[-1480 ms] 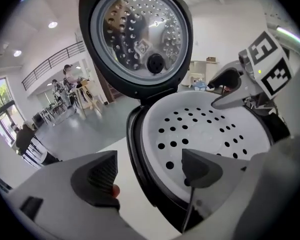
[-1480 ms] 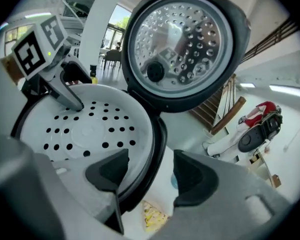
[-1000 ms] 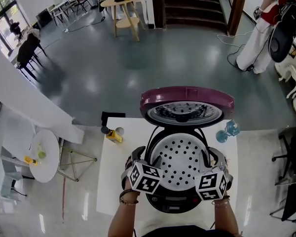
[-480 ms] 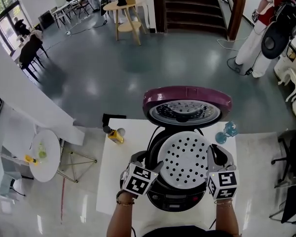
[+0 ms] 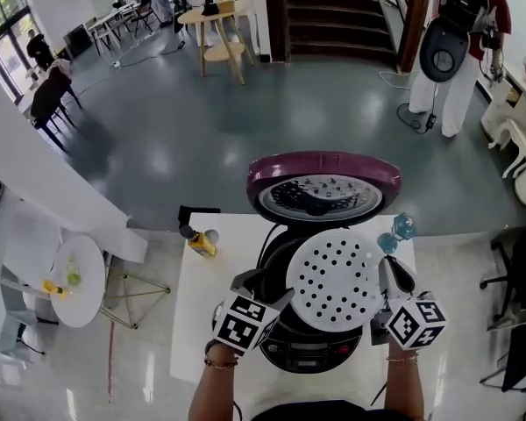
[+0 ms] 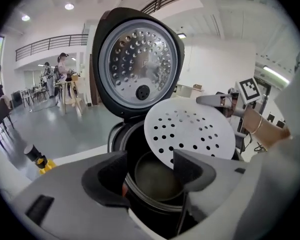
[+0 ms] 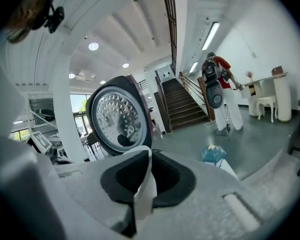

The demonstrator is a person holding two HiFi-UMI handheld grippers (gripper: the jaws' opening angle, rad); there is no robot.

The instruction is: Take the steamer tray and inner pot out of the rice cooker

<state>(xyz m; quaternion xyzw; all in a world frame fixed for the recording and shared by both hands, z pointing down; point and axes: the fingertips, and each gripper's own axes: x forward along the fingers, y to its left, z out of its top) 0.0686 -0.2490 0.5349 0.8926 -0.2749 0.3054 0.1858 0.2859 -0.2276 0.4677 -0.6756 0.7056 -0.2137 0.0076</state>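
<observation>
Head view: the steamer tray (image 5: pixel 337 279), a round white perforated disc, is out of the rice cooker (image 5: pixel 311 349) and hangs tilted above its mouth. The right gripper (image 5: pixel 387 274) pinches the tray's right rim. The right gripper view shows the thin white edge running upright between the two clenched pads, so the disc stretches away from those jaws toward the person's left. Being round, it has no long axis; it hangs from this single hold on its rim.

The left gripper (image 5: pixel 265 286) sits at the cooker's left front rim with its jaws parted and nothing between the pads. In its own view the dark inner pot (image 6: pixel 157 176) lies straight ahead and below, down in the cooker body, with the tray's lower edge overhanging it.

The raised lid (image 5: pixel 324 178) stands just behind the tray and blocks any move backward. To the right, the table (image 5: pixel 202 323) ends close to the right gripper, and a blue container (image 5: pixel 401 228) stands at that rear corner. The widest bare tabletop is left of the cooker, in front of a yellow bottle (image 5: pixel 197 241). The tray probably has to clear the mouth before the left gripper, the nearer one, can reach the pot's rim.
</observation>
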